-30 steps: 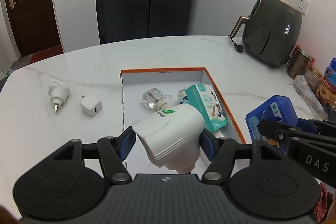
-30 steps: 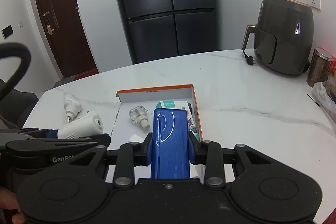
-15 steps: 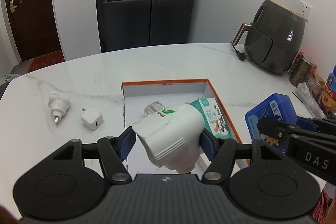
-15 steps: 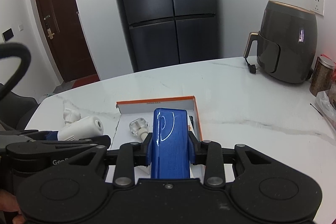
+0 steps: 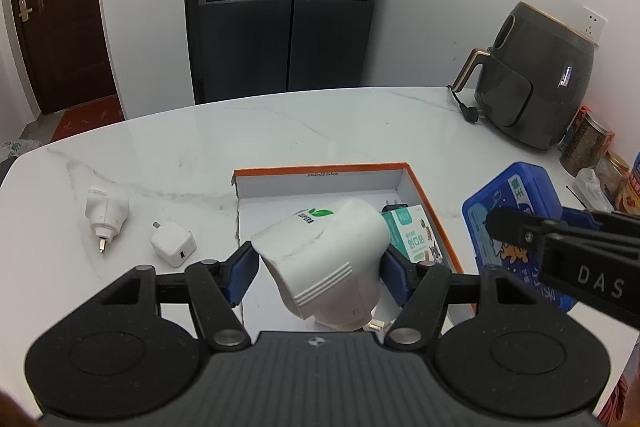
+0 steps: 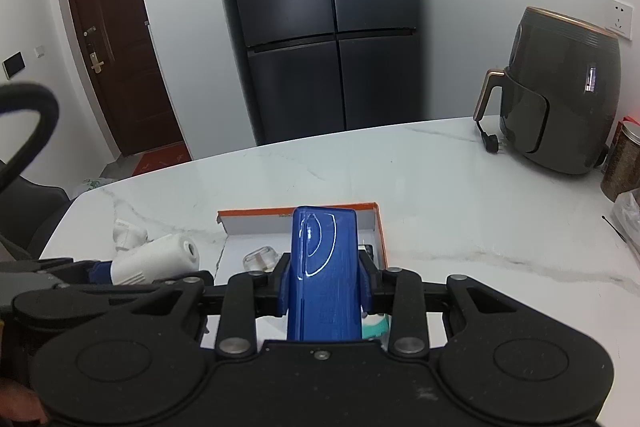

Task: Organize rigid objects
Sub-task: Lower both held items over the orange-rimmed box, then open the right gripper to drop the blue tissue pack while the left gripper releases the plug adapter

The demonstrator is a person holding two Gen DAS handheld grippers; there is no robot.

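Fridge [image 5: 286,3], tall, dark, four-door, against the far wall, top cut off by the frame. White marble-veined table [image 5: 280,131] spread below it, near edge hidden behind both grippers. Dark grey air fryer [image 5: 536,87] at the far right corner, with jars beside it partly cropped. Shallow white cardboard tray with an orange rim [image 5: 424,187] at mid-table, floor largely masked from both views. Blue plastic flat case [image 6: 324,275] pinched edgewise in the right gripper [image 6: 325,281], held above the tray; lower end lost behind the tool body. White rounded plug-in device with a green leaf logo [image 5: 324,251] clamped between the blue pads of the left gripper [image 5: 320,263], over the tray's near half. Teal-and-white small carton [image 5: 412,235] inside the tray, half covered. Clear small bottle [image 6: 260,257] in the tray, barely legible. White plug adapter [image 5: 105,211] and white cube charger [image 5: 174,243] on bare marble left of the tray.
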